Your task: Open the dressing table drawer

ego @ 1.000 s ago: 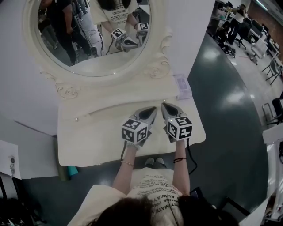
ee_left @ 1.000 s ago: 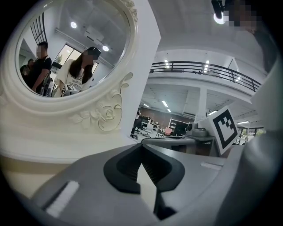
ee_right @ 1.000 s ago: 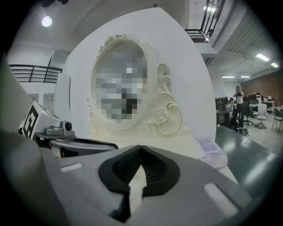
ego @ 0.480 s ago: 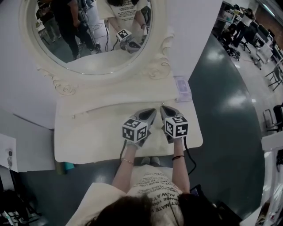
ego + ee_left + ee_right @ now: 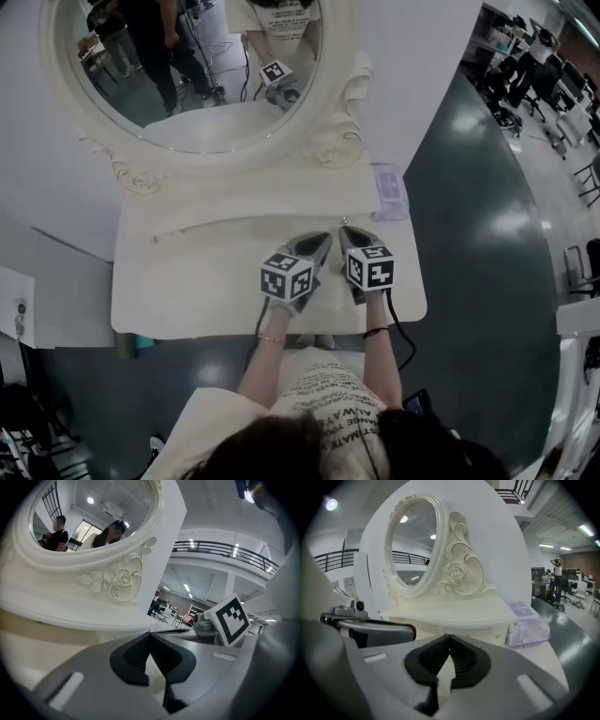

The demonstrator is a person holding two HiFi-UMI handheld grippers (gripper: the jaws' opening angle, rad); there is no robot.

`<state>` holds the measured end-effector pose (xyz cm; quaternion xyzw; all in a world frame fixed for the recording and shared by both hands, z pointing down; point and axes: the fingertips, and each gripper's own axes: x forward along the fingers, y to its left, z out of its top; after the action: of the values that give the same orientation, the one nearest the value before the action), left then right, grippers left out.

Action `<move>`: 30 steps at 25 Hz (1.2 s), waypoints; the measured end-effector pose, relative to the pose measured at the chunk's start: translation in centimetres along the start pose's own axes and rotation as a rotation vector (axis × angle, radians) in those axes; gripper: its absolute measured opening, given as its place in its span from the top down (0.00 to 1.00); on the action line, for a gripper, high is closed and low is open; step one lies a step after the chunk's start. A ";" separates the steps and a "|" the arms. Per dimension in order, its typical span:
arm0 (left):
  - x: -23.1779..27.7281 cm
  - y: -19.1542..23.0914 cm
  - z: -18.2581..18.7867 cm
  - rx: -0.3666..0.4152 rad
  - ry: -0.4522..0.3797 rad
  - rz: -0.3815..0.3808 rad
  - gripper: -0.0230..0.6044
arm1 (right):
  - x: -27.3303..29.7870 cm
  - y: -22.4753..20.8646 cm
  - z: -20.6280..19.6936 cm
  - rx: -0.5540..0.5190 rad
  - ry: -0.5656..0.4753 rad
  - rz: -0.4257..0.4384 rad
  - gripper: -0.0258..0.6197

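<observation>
A lilac tissue pack (image 5: 387, 187) lies just right of the oval mirror (image 5: 187, 75), and office chairs (image 5: 514, 67) stand far away on the glossy dark floor (image 5: 469, 281).

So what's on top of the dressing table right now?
A lavender tissue pack sits at the right rear of the dressing table, beside the oval mirror. The left gripper and right gripper, shut, hide the patch beneath them.

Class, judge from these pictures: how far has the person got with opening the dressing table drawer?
Nothing looks done: the drawer front under the mirror shelf sits flush and closed. In hand: the left tongs and right tongs hover side by side over the tabletop, both shut and empty, pointing toward it. Left: reach the drawer, take hold and pull it out.
</observation>
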<state>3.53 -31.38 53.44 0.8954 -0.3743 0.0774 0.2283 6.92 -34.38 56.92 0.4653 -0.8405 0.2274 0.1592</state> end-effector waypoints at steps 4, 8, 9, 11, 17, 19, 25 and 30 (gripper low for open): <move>0.5 0.2 -0.5 -0.012 -0.005 0.020 0.97 | 0.8 -0.9 -0.7 0.006 0.022 0.001 0.96; 0.8 0.6 -1.1 -0.023 -0.010 0.036 0.97 | 1.6 -1.4 -1.5 0.023 0.038 0.011 0.93; 0.9 0.8 -1.3 -0.027 -0.009 0.040 0.97 | 1.8 -1.5 -1.6 0.027 0.041 0.009 0.93; 1.0 1.0 -1.7 -0.034 -0.007 0.048 0.97 | 2.1 -1.9 -1.9 0.033 0.043 -0.005 0.92; 1.4 1.6 -2.6 -0.047 0.007 0.064 0.97 | 2.8 -2.9 -2.1 0.038 0.039 -0.049 0.87; 1.6 1.8 -2.8 -0.050 0.009 0.068 0.97 | 3.1 -3.1 -2.1 0.036 0.039 -0.057 0.84; 2.0 1.9 -3.1 -0.051 0.017 0.066 0.97 | 3.5 -3.5 -2.0 0.058 0.032 -0.073 0.73; 2.1 2.1 -3.0 -0.059 0.014 0.068 0.97 | 4.1 -3.2 -1.6 0.049 0.042 -0.079 0.73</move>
<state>3.67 -32.61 57.47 0.8745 -0.4051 0.0803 0.2544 7.64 -37.96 61.02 0.4970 -0.8120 0.2513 0.1745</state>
